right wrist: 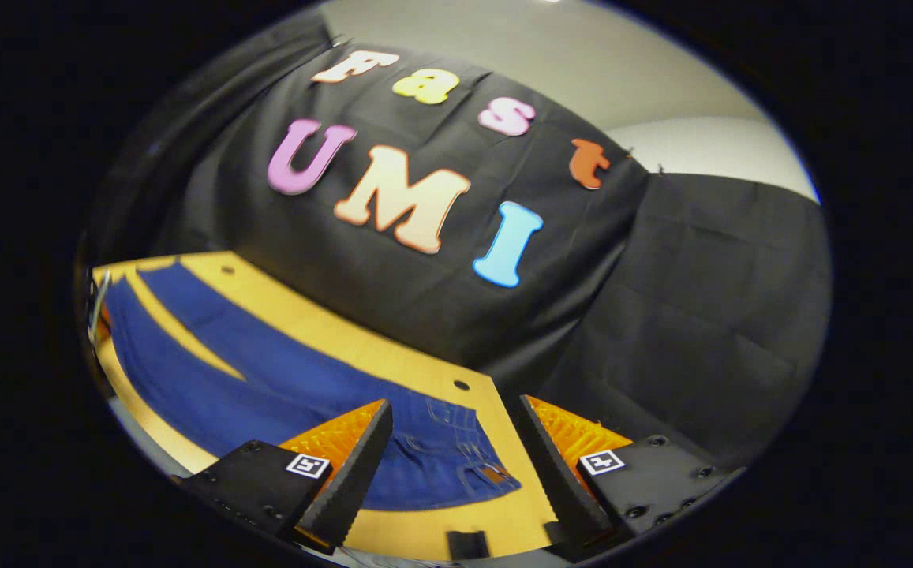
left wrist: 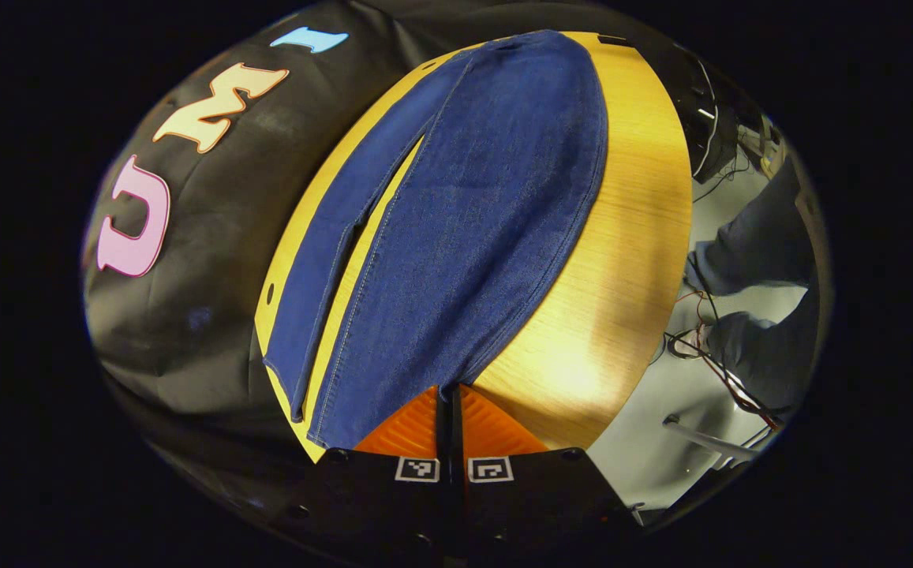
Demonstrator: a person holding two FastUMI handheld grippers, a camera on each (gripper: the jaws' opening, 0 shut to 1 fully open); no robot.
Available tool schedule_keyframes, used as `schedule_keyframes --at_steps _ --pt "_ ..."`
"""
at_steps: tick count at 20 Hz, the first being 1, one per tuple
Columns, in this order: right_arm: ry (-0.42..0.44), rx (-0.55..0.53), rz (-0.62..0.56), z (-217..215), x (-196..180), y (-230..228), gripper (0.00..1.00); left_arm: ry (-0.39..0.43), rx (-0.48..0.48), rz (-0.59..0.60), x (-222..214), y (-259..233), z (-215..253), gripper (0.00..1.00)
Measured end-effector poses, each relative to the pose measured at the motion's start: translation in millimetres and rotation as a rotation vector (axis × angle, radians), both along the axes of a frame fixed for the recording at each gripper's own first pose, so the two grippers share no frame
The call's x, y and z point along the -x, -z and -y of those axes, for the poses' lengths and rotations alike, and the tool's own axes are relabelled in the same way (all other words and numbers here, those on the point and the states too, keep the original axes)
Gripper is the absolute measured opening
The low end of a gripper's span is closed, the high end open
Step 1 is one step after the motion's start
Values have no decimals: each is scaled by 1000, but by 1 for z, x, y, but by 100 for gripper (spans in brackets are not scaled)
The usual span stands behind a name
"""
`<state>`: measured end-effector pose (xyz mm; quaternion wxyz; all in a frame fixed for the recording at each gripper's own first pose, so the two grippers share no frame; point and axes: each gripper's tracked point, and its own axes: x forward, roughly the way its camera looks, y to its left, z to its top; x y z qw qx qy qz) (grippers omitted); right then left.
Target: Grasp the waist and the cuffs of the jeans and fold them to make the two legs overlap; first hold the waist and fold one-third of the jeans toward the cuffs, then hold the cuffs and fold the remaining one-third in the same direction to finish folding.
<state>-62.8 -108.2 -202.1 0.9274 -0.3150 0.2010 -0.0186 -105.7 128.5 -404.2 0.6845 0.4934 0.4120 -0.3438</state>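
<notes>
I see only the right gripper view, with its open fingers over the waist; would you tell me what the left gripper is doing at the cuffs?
Observer: The left gripper is shut on a corner of the jeans, at the wider leg's cuff.
Operator: Thank you. And the other cuff?
Observer: The other leg's cuff lies flat on the table, untouched.
Operator: Is anything beside the table?
Observer: A person's legs stand there, near loose cables on the floor.
</notes>
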Motion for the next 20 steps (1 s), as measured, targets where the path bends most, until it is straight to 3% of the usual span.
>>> schedule_keyframes --at_steps 7,14,20 --pt "-69 151 -229 66 18 100 99 -36 -49 2 -3 1 -1 0" --pt "-270 328 -468 86 25 180 99 -79 -87 -14 -4 2 -3 0" --pt "-401 435 -603 90 29 217 99 -96 -114 -11 -5 2 -4 0"
